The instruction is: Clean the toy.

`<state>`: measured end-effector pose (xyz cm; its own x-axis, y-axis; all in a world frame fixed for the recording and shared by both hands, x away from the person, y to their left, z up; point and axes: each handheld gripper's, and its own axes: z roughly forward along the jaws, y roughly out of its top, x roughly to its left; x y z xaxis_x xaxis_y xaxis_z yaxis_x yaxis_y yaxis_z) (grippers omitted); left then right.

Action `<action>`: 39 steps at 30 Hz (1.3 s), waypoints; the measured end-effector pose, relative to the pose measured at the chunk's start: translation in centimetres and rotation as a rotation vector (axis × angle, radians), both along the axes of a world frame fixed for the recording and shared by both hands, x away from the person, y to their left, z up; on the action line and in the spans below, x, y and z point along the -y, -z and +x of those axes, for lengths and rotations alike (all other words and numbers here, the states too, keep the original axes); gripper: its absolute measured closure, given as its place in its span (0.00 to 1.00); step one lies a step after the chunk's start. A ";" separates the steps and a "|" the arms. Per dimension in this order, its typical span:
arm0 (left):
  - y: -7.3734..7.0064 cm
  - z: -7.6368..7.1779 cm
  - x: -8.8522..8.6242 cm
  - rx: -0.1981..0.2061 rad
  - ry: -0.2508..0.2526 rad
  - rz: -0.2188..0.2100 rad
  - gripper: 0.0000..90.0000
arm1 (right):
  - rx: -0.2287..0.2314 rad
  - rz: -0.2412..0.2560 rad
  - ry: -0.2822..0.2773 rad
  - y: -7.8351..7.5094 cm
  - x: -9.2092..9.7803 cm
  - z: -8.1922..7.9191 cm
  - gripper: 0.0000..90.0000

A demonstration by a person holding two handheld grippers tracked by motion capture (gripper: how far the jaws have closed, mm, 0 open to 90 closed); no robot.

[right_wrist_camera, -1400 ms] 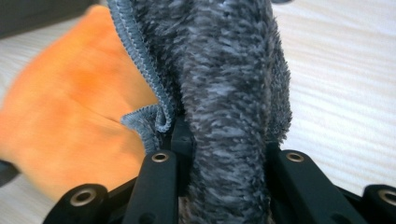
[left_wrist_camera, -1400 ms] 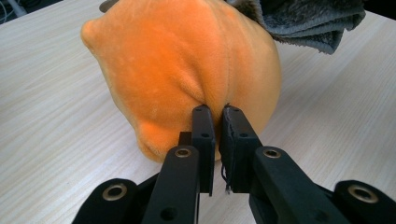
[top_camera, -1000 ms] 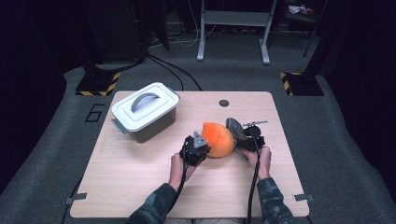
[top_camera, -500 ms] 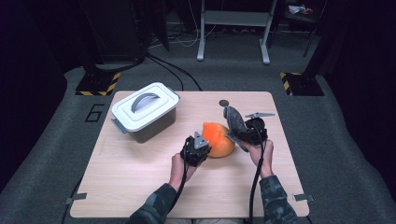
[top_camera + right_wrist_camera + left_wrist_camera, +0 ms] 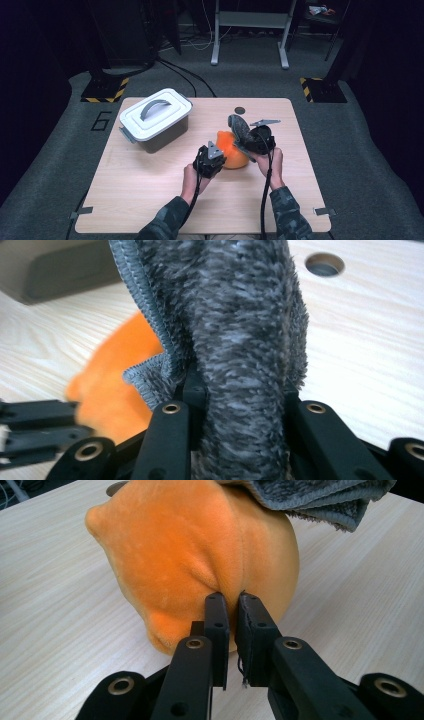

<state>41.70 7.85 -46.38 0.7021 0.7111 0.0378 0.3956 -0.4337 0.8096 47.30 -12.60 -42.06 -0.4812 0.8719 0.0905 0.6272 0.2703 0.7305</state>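
Observation:
An orange plush ball (image 5: 231,151) lies in the middle of the table (image 5: 150,200). My left gripper (image 5: 215,159) is at its near left side, shut on a pinched fold of the orange plush (image 5: 200,545); the two jaws (image 5: 230,599) stand nearly together with the fabric between their tips. My right gripper (image 5: 246,141) is shut on a folded grey fluffy cloth (image 5: 238,127), held over the far right of the plush. The grey cloth (image 5: 240,315) hides the right fingertips (image 5: 239,385). A cloth corner (image 5: 320,500) hangs over the plush top.
A white lidded box (image 5: 155,117) with a grey handle stands at the table's far left. A round hole (image 5: 240,110) is in the tabletop beyond the plush. Dark floor, cables and stand legs surround the table.
The right gripper has carried the grey cloth up and leftward, from beside the plush to over its far side. The left gripper has kept its hold and barely moved.

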 end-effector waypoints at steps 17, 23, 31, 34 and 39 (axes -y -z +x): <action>0.2 0.0 0.1 -0.006 -0.009 -0.002 0.93 | -0.158 -0.016 0.144 5.7 4.0 1.0 0.77; 0.2 0.0 -0.1 -0.006 -0.013 -0.004 0.93 | -0.153 0.002 0.156 6.0 4.3 1.0 0.77; 0.2 0.1 -0.2 -0.001 -0.018 -0.010 0.92 | -0.032 0.049 0.105 2.0 4.1 -0.2 0.77; 0.2 0.1 -0.3 -0.001 -0.018 -0.008 0.92 | -0.029 0.087 0.068 1.0 3.4 -0.6 0.77; 0.2 0.2 -0.4 -0.008 -0.002 -0.013 0.88 | -0.041 0.043 0.023 1.5 2.0 -0.7 0.77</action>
<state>41.87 8.21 -46.58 0.7012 0.7126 0.0226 0.4030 -0.4223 0.8119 46.62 -14.64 -43.54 -0.4564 0.8774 0.1479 0.6627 0.2244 0.7145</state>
